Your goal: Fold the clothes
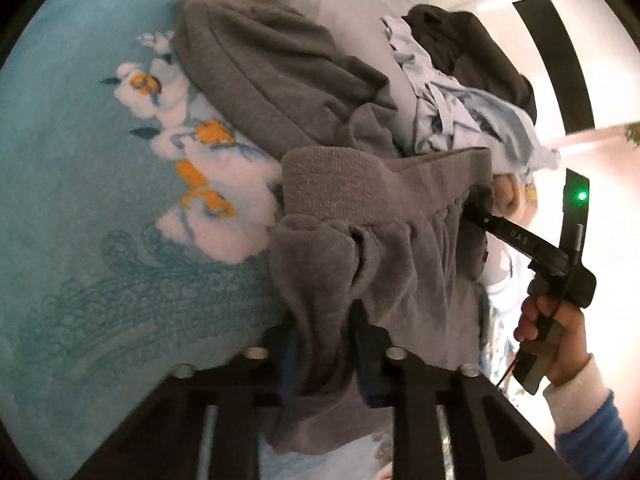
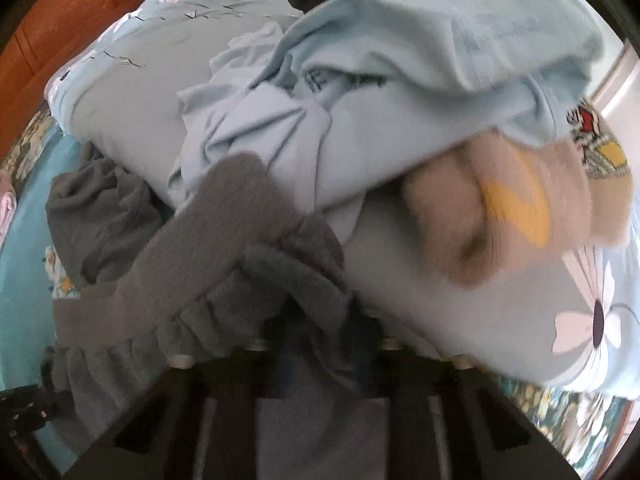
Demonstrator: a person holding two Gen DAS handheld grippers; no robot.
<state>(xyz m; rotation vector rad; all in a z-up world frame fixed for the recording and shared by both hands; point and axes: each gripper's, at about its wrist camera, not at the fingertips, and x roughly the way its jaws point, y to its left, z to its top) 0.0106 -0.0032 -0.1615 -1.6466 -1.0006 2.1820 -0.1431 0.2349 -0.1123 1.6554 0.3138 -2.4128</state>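
The grey sweatpants [image 1: 352,216] are held up off the teal floral blanket [image 1: 80,208], stretched by the ribbed waistband between the two tools. The left gripper [image 1: 324,344] is clamped on bunched grey fabric just below the waistband, its dark fingers [image 1: 370,356] pressed in on either side of the fold. The right gripper [image 1: 480,204] is seen across in the left wrist view, nipped onto the far end of the waistband, and it is carried by the right hand [image 1: 556,340]. In the right wrist view the same grey cloth [image 2: 224,280] is gathered between its jaws, though that frame is blurred. Behind, a light blue garment [image 2: 360,120] is heaped on a grey pillow [image 2: 132,92], with a dark garment [image 1: 472,52] piled beyond.
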